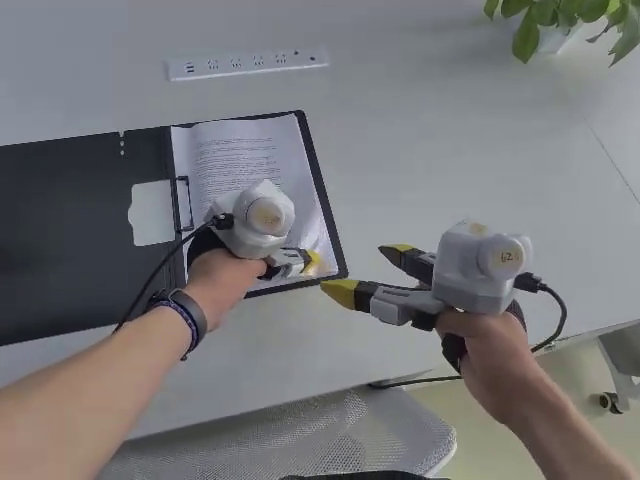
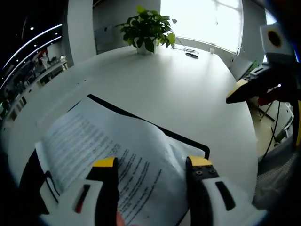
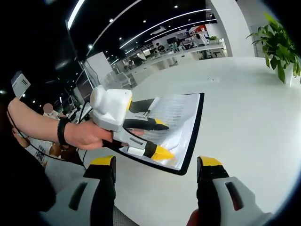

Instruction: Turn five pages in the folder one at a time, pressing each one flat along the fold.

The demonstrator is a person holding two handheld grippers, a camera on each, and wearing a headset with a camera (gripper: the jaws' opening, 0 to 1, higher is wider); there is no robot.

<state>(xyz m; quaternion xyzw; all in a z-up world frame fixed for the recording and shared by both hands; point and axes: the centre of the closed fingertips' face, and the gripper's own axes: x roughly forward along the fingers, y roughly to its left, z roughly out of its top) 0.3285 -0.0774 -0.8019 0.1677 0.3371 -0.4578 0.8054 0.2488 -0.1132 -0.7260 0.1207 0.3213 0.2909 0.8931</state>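
The folder (image 1: 60,220) is black; its page (image 1: 245,160) is white with fine rows of dark print. The counter (image 1: 450,130) is plain pale white, and the power strip (image 1: 247,63) is white too. The plant (image 1: 560,25) has green leaves. The left gripper (image 2: 152,162) and right gripper (image 1: 368,270) have white bodies and dark grey jaws tipped yellow; one left jaw bears a red mark. The wristband (image 1: 185,315) is dark with a blue edge. The cable (image 1: 150,285) is black.

Jaws wide apart on both the left gripper (image 2: 153,162) and the right gripper (image 3: 157,161)
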